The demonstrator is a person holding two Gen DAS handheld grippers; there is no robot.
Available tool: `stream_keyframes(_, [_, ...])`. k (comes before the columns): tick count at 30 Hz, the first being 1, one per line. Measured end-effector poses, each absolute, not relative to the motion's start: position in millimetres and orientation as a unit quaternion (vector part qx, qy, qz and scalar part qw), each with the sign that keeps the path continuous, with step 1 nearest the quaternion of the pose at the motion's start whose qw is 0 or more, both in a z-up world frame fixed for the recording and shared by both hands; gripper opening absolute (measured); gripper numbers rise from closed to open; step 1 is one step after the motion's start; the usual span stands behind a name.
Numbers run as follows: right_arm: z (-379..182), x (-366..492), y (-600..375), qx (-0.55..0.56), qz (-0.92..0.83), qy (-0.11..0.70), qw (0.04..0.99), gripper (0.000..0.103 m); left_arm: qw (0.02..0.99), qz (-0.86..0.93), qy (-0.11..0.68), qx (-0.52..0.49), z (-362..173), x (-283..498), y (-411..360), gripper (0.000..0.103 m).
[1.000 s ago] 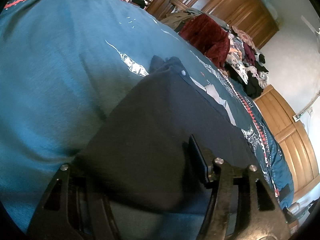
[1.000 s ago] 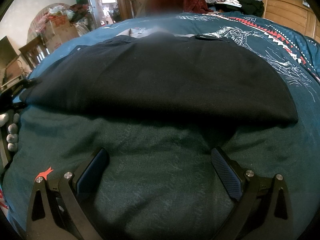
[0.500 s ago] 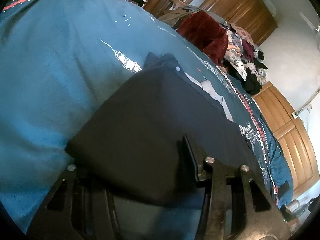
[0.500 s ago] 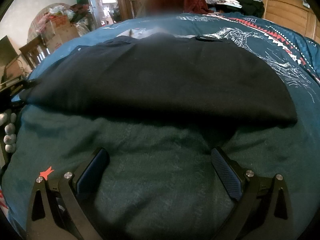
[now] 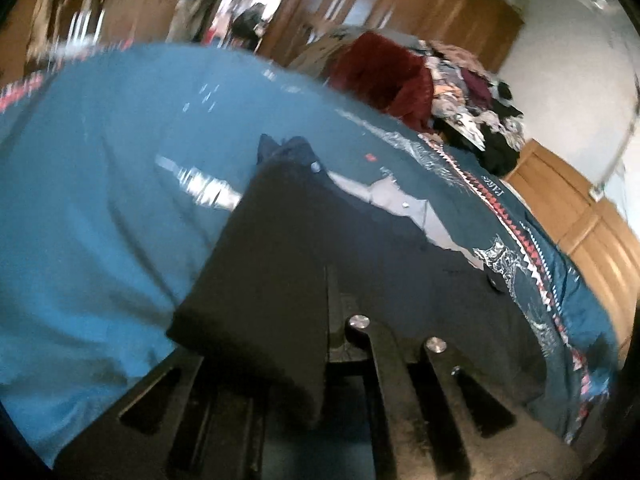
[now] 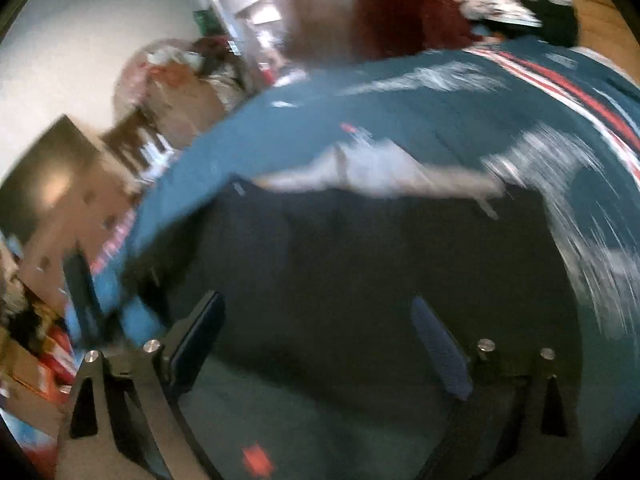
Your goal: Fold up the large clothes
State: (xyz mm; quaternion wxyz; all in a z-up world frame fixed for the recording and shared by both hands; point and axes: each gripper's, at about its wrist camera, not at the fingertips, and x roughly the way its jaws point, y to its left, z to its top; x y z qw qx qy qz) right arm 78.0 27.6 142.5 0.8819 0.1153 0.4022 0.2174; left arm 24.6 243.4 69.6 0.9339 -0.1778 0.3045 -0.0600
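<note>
**A:** Two grippers, one dark garment. Where does it lie?

**B:** Flat on the teal bedspread, its pale inner lining showing at the far end. The corner nearest the left gripper is lifted off the bed.

**A:** Why lifted?

**B:** The left gripper is pinching it. One finger sits on top of the cloth, and the other is hidden beneath, so the corner is clamped between them. I judge it is held that way to carry this edge over for a fold.

**A:** And the right gripper?

**B:** Its blue pads are spread wide, with nothing between them. It hangs above the near edge of the garment, apart from the cloth as far as the blur lets me tell.

**A:** Why spread?

**B:** Probably ready to take the other corner, so both ends can rise together and the fold stays square. That is a guess.

**A:** Anything nearby to mind?

**B:** A heap of clothes with a red garment lies at the far end of the bed, well apart from the work.
</note>
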Motion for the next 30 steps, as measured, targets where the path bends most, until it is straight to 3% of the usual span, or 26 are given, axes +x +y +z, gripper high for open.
stream_keyframes(6, [179,218,163,0.058,0.32,0.493,0.807,0.098,0.95,-0.07,0.292,-0.086,83,28,206,0.003])
stream_keyframes(13, [140,270,258,-0.101,0.3,0.565,0.762,0.093,0.952,-0.117,0.283,0.015,84,32,158,0.005])
stream_keyframes(14, [134,273,257,-0.115,0.29,0.565,0.764,0.086,0.951,-0.123,0.282,0.023,84,31,154,0.005])
stream_keyframes(16, [117,282,241,-0.123,0.262,0.57,0.769,0.059,0.949,-0.14,0.279,0.042,83,32,142,0.005])
stream_keyframes(17, [111,288,227,-0.104,0.261,0.574,0.769,0.039,0.948,-0.149,0.277,0.05,83,31,136,0.005])
stream_keyframes(19, [108,288,176,-0.021,0.275,0.557,0.784,0.022,0.943,-0.178,0.273,0.06,85,32,121,0.005])
stream_keyframes(22, [106,273,89,0.074,0.267,0.52,0.808,0.015,0.93,-0.24,0.268,0.072,88,25,90,0.005])
stream_keyframes(30, [51,237,-103,0.225,0.218,0.504,0.805,0.014,0.865,-0.374,0.313,0.12,68,31,-29,0.008])
